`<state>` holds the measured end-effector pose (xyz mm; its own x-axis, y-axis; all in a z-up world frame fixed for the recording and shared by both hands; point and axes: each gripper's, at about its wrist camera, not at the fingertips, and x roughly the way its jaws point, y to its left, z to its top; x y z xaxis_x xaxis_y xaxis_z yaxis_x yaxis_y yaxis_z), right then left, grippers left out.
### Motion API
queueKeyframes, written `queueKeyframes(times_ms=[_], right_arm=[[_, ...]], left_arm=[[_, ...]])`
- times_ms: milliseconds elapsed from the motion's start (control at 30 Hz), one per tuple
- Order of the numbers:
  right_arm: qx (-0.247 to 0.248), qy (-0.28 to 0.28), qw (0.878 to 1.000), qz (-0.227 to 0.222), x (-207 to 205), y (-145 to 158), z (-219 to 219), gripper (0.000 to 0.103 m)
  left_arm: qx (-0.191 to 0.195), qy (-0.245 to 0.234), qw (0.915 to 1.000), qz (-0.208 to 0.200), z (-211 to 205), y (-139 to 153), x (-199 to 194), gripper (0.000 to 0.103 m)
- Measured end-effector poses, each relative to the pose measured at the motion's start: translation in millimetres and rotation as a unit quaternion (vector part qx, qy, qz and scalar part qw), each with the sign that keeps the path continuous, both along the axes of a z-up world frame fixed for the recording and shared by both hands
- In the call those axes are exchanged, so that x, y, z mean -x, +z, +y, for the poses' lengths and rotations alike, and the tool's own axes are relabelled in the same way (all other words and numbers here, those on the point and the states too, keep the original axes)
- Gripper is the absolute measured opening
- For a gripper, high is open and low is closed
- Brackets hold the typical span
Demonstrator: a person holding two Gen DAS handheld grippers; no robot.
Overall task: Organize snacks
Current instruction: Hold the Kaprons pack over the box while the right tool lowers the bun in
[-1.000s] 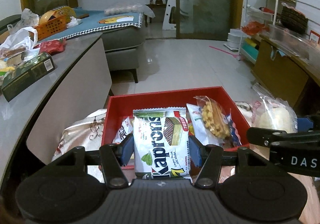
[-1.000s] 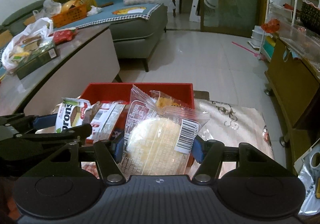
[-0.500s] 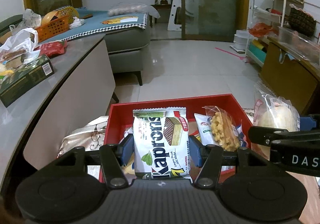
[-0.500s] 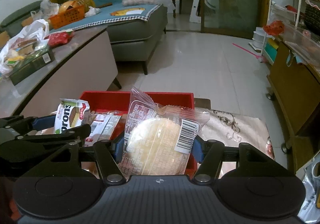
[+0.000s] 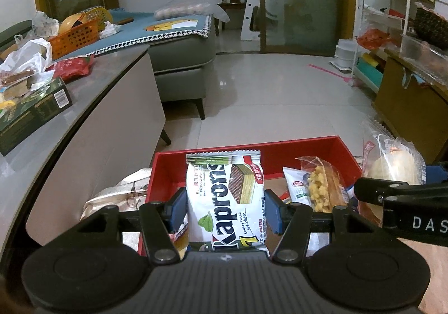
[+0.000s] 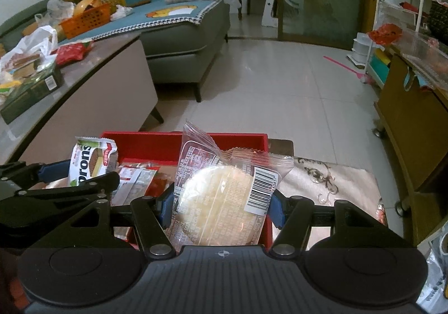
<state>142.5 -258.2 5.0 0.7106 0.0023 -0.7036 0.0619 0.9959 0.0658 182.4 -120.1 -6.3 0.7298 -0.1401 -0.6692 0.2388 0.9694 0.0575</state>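
Note:
My left gripper (image 5: pixel 225 206) is shut on a white Kaprons wafer pack (image 5: pixel 224 196), held upright above the red tray (image 5: pixel 252 147). My right gripper (image 6: pixel 221 206) is shut on a clear-wrapped round bun (image 6: pixel 221 202), held over the tray's right part (image 6: pixel 196 143). In the tray lie a clear bag of yellow puffs (image 5: pixel 322 188) and several flat packets (image 6: pixel 134 182). The wafer pack also shows in the right wrist view (image 6: pixel 89 163), and the bun in the left wrist view (image 5: pixel 392 165).
The tray stands on a patterned cloth (image 6: pixel 322 182). A grey counter (image 5: pixel 84 107) at left carries a green box (image 5: pixel 33 109), bags and a red packet. A sofa (image 5: pixel 179 62) lies beyond, a wooden cabinet (image 6: pixel 411 123) at right, and tiled floor ahead.
Both grippers have drawn back and risen a little with their packs, so the tray sits lower and farther in view. Neither grip has altered.

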Motion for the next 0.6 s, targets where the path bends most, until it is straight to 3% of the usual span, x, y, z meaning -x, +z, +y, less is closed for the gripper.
queueKeyframes(times_ms=[600], right_arm=[[0.001,-0.004,1.000,0.018,-21,-12,-7,0.070]], left_arm=[[-0.006,0.005,0.9999,0.012,-6,-14,-21,0.050]])
